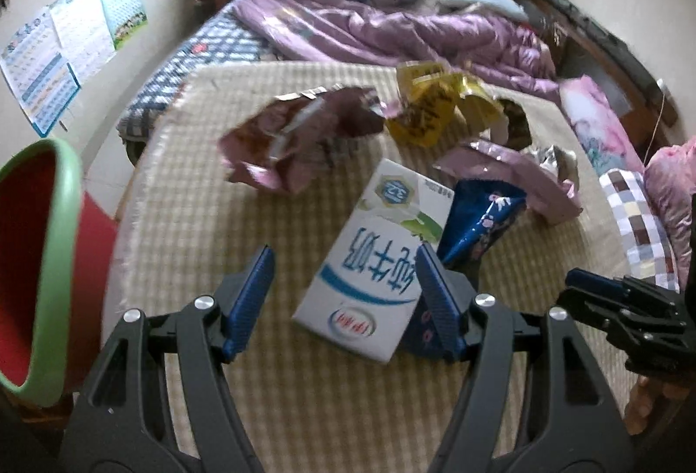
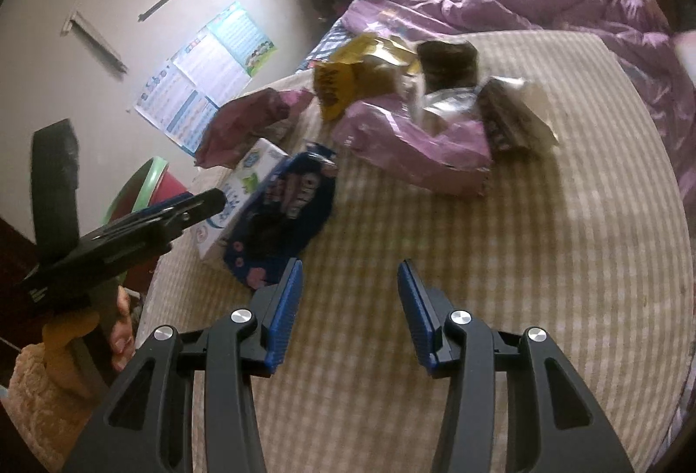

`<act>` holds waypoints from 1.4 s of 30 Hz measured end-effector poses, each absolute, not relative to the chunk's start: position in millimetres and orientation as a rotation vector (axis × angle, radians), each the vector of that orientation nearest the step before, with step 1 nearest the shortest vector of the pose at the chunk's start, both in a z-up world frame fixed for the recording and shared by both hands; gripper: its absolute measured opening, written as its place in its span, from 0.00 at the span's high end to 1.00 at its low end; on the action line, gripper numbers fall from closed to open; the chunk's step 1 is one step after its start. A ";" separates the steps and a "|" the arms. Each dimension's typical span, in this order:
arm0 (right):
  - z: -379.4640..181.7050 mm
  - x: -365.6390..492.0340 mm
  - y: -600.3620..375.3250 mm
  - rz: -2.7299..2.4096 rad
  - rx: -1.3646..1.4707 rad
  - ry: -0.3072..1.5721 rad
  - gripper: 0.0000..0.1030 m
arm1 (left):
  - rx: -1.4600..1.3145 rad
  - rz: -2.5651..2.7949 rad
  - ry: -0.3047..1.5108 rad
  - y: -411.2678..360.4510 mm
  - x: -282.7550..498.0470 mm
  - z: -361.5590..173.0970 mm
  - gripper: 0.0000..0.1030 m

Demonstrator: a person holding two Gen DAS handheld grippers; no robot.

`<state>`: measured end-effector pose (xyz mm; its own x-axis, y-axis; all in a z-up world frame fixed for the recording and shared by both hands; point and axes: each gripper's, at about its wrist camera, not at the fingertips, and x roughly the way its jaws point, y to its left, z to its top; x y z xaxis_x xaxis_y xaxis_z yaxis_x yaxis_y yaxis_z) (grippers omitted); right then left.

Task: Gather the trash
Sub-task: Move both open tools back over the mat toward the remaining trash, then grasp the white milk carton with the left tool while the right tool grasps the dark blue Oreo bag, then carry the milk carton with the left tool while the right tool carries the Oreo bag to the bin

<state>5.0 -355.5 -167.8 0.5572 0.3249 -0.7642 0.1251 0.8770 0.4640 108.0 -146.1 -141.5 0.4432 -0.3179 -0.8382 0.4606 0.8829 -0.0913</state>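
Fingers, left gripper (image 1: 343,301): blue ribbed pads standing apart, straddling the near end of the milk carton (image 1: 374,260) but not seen pressing on it; the right-hand pad sits close against the carton's edge, while the left-hand pad stands clear of it. Fingers, right gripper (image 2: 350,310): apart, empty, over bare checked mattress (image 2: 522,255). Trash, all lying on the mattress at the foot of the bed: white carton, flat, overlapping a dark blue snack bag (image 1: 483,218); a pink-brown crumpled bag (image 1: 296,142) beyond it; a yellow bag (image 1: 435,108) farther back; a pale purple wrapper (image 2: 413,147) with silver and brown wrappers (image 2: 504,116) beside it. Bin: red bucket with green rim (image 1: 56,255), off the left edge of the mattress, just beside it. Step in hand, as judged: taking the carton. To do it well, centre the carton between the pads before closing, grip across its narrow width, and keep the blue bag out of the pinch so that only one piece lifts; then carry it left to the bucket. Writing: carton carries large blue Chinese characters, apparently "pure milk", a red and blue oval brand mark near its bottom edge and a hexagon badge reading 3.2; yellow bag shows dark characters, too blurred to read; blue bag's lettering unreadable. Wall posters (image 1: 65,42): charts, text too small.
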 end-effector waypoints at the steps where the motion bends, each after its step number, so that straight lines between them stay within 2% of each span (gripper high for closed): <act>1: -169.8 3.5 -359.6 0.121 0.517 0.986 0.56 | 0.164 -0.493 1.016 -151.3 109.7 -145.2 0.38; 5: -174.0 -2.5 -374.1 0.108 0.546 0.992 0.56 | 0.154 -0.514 1.030 -158.6 113.9 -149.0 0.34; 13: -174.0 -2.7 -378.4 0.111 0.567 0.997 0.56 | 0.193 -0.536 1.065 -174.4 112.3 -157.9 0.34; 14: -174.1 -1.9 -376.9 0.113 0.566 0.998 0.56 | 0.185 -0.533 1.068 -171.0 112.2 -158.4 0.42; 18: -174.2 0.0 -372.9 0.118 0.562 1.005 0.56 | 0.135 -0.524 1.052 -159.1 108.4 -151.9 0.47; 31: -164.1 35.7 -337.2 0.197 0.552 1.007 0.56 | -0.015 -0.430 0.855 -100.5 64.8 -88.6 0.47; 42: -172.8 67.2 -298.5 0.224 0.503 1.038 0.56 | -0.099 -0.288 0.853 -42.2 46.6 -88.1 0.47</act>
